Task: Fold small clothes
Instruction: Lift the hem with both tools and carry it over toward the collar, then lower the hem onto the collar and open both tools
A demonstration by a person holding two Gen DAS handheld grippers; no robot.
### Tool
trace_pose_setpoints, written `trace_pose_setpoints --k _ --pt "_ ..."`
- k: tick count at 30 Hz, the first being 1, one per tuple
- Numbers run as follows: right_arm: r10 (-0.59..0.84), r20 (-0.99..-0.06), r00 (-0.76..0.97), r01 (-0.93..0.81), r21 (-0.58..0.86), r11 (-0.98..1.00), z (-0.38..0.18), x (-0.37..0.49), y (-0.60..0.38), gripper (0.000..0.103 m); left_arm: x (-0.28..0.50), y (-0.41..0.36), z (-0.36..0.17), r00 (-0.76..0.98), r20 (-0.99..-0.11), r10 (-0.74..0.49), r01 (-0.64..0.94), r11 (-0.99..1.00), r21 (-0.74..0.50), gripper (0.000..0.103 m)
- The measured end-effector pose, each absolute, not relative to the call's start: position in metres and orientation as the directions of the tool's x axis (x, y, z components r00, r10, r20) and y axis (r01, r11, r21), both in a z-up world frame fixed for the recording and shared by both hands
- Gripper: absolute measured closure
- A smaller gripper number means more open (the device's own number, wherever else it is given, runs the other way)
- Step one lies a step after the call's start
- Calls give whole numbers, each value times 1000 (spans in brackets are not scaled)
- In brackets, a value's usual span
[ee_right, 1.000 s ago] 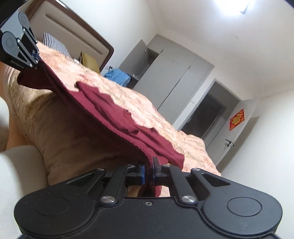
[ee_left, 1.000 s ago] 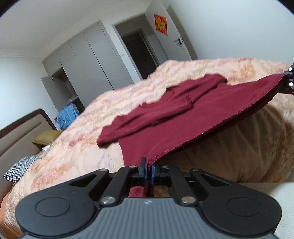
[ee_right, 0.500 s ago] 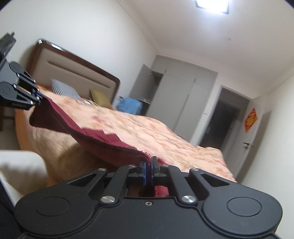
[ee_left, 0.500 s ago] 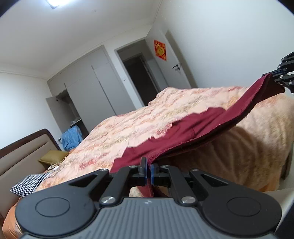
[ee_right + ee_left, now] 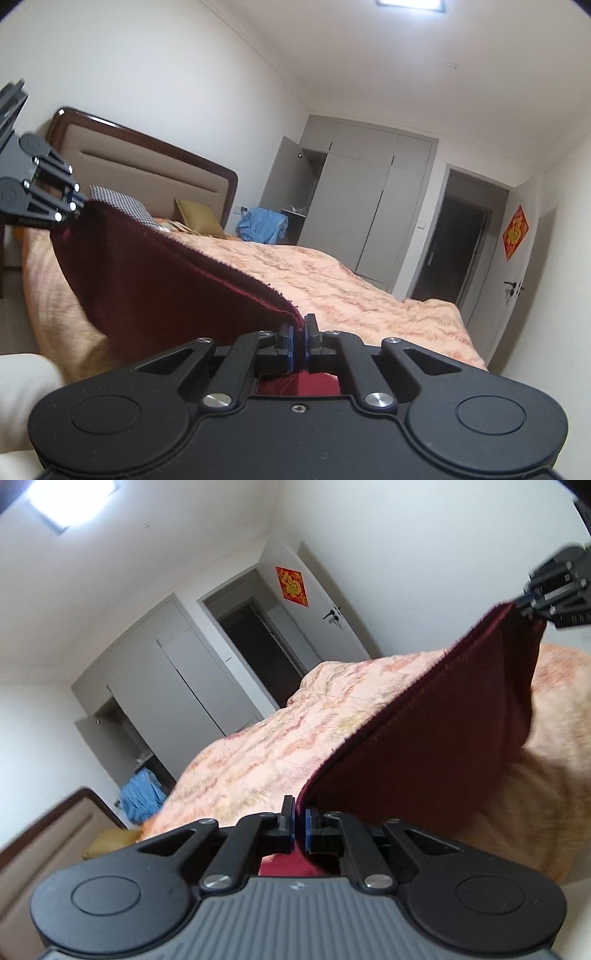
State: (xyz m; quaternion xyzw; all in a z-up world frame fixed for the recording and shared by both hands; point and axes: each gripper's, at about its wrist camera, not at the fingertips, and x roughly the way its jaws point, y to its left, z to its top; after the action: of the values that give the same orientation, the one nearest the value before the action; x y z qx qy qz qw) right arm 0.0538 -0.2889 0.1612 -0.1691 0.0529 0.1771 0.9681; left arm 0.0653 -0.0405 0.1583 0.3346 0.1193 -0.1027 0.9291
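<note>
Each hand-held gripper, left [image 5: 300, 819] and right [image 5: 299, 338], pinches a corner of the maroon garment [image 5: 424, 746]; keep the hem taut and level, folding toward twelve o'clock over the bed [image 5: 280, 738].

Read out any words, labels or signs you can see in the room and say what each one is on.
Red diamond paper sign on the wall beside the door: one gold character, too blurred to read.
Left tongs, seen from the right wrist: a small white print line on the side, too small to read.
No other text visible.

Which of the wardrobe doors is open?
The grey wardrobe's end door nearest the headboard, the left door, stands swung open, above the blue cloth. The other doors are shut flat.
</note>
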Motion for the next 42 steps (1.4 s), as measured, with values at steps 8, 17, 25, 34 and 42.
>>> trace_pose_setpoints --k 8,17,25,34,42 --pt "281 -220 934 -344 -344 874 153 190 -278 97 219 -50 149 921 -375 -101 314 761 567 97" --pt "250 -420 873 -396 -310 864 92 308 -262 97 360 -24 78 800 -583 -143 434 809 397 97" --pt "261 -520 813 -419 -212 883 51 350 -265 96 406 5 37 719 -660 -219 463 858 219 91" --pt "287 -590 754 -447 -142 883 38 358 -270 18 404 34 38 628 -687 -365 463 885 -48 0" --pt "285 -560 778 -422 -130 897 44 326 -281 5 362 52 45 676 -629 -385 429 899 -88 0"
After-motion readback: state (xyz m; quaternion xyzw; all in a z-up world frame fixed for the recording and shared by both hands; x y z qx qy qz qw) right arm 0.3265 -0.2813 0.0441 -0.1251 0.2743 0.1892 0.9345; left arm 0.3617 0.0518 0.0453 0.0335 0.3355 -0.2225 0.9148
